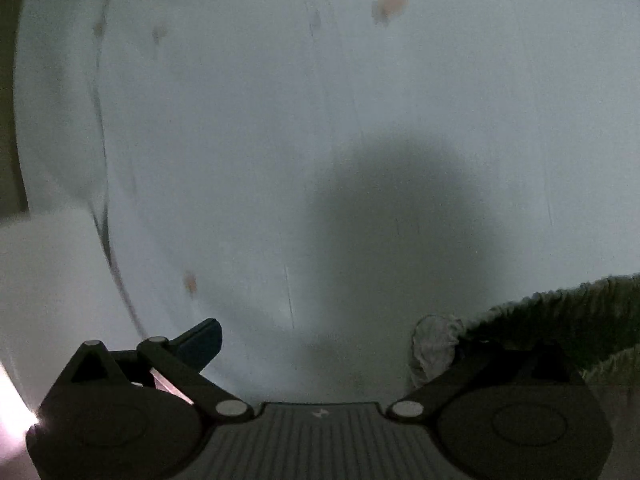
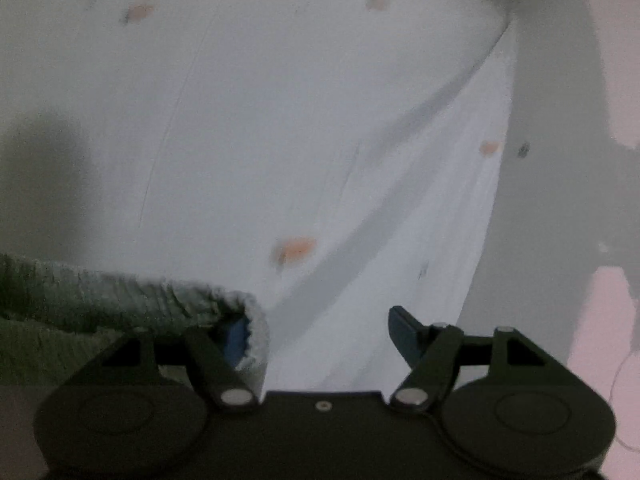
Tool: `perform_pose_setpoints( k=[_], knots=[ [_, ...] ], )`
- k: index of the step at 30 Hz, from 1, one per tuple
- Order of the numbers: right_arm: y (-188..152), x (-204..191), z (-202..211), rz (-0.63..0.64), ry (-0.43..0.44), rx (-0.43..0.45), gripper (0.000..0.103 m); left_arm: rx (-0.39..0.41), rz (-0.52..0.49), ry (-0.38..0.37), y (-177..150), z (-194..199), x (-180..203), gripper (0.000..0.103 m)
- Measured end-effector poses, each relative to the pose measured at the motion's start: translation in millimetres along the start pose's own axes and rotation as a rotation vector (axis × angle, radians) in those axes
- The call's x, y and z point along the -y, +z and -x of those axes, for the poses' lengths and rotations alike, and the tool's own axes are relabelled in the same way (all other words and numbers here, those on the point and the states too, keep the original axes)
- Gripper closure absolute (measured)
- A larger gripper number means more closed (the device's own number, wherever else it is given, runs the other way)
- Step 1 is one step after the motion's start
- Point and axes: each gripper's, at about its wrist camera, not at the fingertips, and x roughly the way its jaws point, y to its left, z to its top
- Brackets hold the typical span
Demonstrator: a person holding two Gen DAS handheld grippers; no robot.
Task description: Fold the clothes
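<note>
A pale white sheet (image 1: 248,128) with small blurred orange marks fills the background of both views, crossed by faint creases; in the right wrist view it folds into a long diagonal pleat running from the upper right down toward the lower middle. A pinkish surface (image 2: 604,320) shows at the far right edge of that view. A broad dark shadow falls on the sheet at the centre right of the left wrist view.

The grey-green ribbed garment (image 2: 92,300) enters the right wrist view from the left edge, and its pale frayed corner curls over the left-side finger of the right gripper (image 2: 324,336). The jaws there stand wide apart, the blue pad partly showing behind the cloth, the other finger bare at the lower right; the cloth drapes on 1 finger and is not pinched.

In the left wrist view the same garment (image 1: 560,320) comes in from the lower right, its light corner bunched over the right-side finger of the left gripper (image 1: 320,344). Those jaws are likewise spread wide, with only 1 finger covered and nothing clamped between the 2.
</note>
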Motion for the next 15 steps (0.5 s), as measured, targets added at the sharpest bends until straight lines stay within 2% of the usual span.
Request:
perform_pose_setpoints(
  k=[3, 7, 15],
  knots=[
    [47, 3, 13, -0.044, -0.003, 0.107, 0.030, 0.133, 0.048, 0.045, 52, 3, -28, 0.000],
    [114, -4, 49, -0.072, -0.008, 0.291, 0.030, 0.274, 0.140, 0.083, 122, 8, -87, 0.000],
    [216, -26, 139, -0.181, 0.064, 0.631, 0.027, 0.572, 0.219, 0.237, 272, 65, -208, 0.000]
  ],
)
